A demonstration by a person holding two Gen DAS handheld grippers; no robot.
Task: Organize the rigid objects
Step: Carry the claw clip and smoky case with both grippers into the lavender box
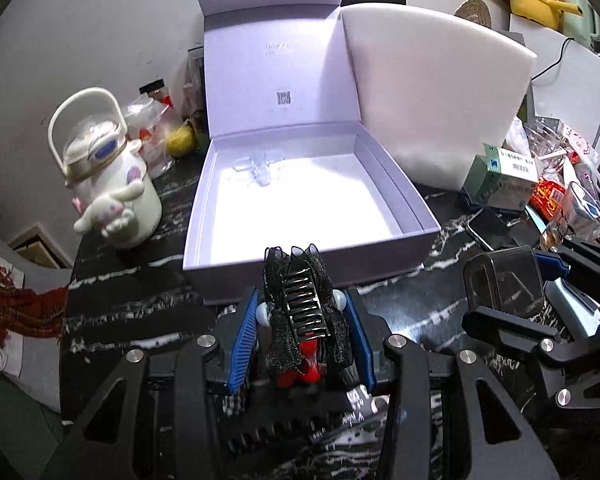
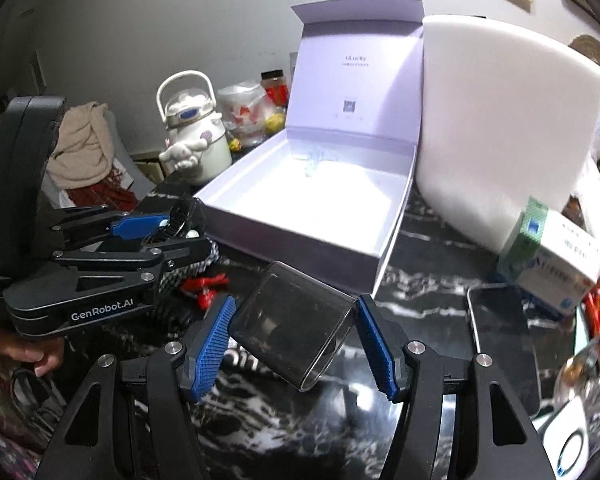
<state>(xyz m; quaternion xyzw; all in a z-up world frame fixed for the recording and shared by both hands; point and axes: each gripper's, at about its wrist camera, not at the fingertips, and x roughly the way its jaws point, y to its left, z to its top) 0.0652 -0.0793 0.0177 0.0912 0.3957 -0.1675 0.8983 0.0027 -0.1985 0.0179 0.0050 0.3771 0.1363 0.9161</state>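
My left gripper is shut on a black hair claw clip with black lace bows and pearl beads, held just in front of the open lavender box. A small clear item lies inside the box at its back. My right gripper is shut on a smoky transparent plastic case, tilted, held above the dark marble counter in front of the box. In the right wrist view the left gripper is at the left with the clip. In the left wrist view the case shows at right.
A white cartoon kettle bottle stands left of the box. A white board leans behind right. A green-white carton, a phone and cluttered packets lie at right. A red item lies on the counter.
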